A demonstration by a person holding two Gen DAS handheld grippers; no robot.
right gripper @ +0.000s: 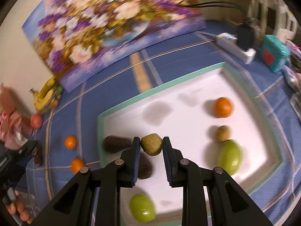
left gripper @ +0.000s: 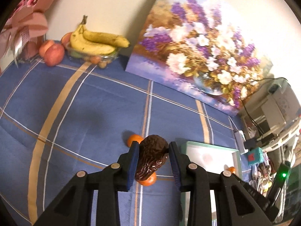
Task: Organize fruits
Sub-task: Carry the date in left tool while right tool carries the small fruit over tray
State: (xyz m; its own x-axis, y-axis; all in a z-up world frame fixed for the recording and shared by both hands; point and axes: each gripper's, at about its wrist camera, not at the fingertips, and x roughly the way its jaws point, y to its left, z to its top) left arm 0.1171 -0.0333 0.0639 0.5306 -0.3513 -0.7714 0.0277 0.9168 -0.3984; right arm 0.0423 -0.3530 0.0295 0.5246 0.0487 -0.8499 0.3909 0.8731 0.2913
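Left tongs (left gripper: 153, 157) clamp a dark brown wrinkled avocado (left gripper: 152, 158) above the blue plaid desk (left gripper: 75, 113); right tongs (right gripper: 151, 146) grip a tan-brown kiwi (right gripper: 151, 144) over the white, green-rimmed tray (right gripper: 188, 79). Roughly half done: tray holds approx. 7 fruits; two small oranges (right gripper: 70, 142) remain on desk at left.

warm indoor light, soft shadows on the white tray (right gripper: 188, 98), heavy fisheye bending at edges, right wrist view seemingly motion-blurred throughout.

blue plaid tablecloth (left gripper: 79, 101), white tray (right gripper: 188, 98) (teal-rimmed), seemingly two tangerines (right gripper: 70, 142)
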